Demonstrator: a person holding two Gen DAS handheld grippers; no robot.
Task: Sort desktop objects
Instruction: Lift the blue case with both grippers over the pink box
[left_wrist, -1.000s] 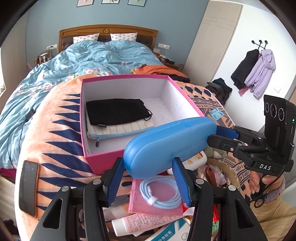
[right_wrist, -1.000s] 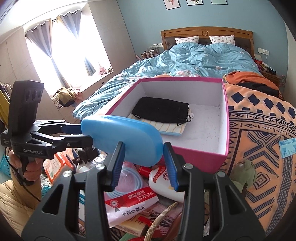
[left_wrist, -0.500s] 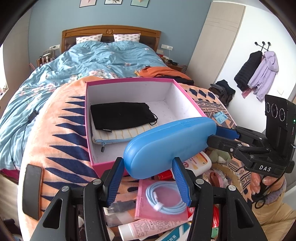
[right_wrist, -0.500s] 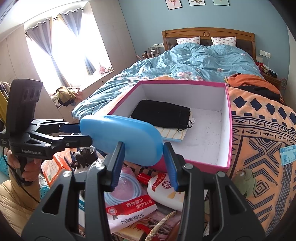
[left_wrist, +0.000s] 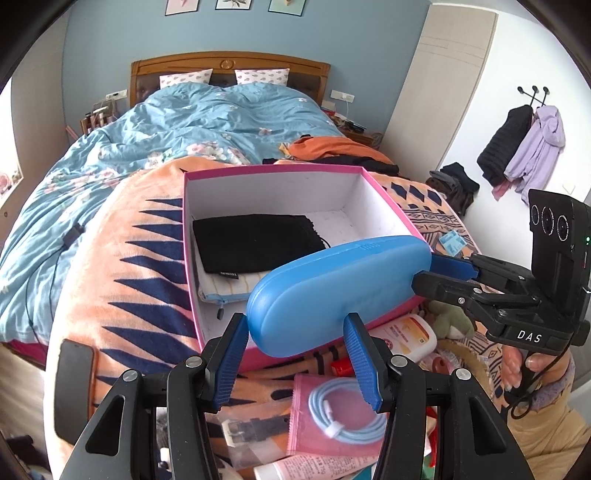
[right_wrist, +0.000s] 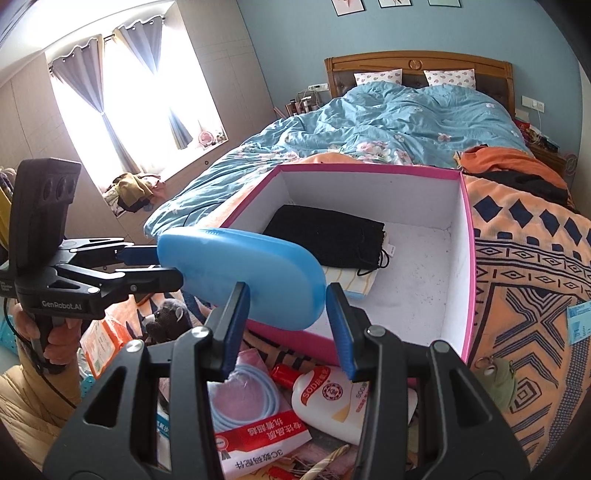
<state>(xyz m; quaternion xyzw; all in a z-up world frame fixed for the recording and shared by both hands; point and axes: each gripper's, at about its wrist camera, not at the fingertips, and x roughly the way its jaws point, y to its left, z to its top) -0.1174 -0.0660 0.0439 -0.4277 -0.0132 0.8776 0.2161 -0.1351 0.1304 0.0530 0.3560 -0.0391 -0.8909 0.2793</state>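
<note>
A blue oval case (left_wrist: 340, 284) hangs over the front wall of the pink box (left_wrist: 273, 170), held at both ends. My left gripper (left_wrist: 295, 354) is shut on its near end in the left wrist view, and my right gripper (left_wrist: 443, 273) clamps the far end. In the right wrist view the case (right_wrist: 240, 269) sits between the fingers of my right gripper (right_wrist: 288, 325), with my left gripper (right_wrist: 147, 264) on its left end. The box (right_wrist: 467, 266) holds a black pouch (right_wrist: 328, 236) on a striped pouch (left_wrist: 221, 288).
Clutter lies on the patterned blanket in front of the box: a bagged blue cable (left_wrist: 343, 413), a white lotion bottle (right_wrist: 332, 398), a bagged watch strap (left_wrist: 255, 428) and a small plush toy (right_wrist: 164, 317). A dark phone (left_wrist: 74, 384) lies at the left edge.
Both grippers have drawn back slightly from the box with the case still gripped; more of the clutter below shows now. The jaws have not changed.
</note>
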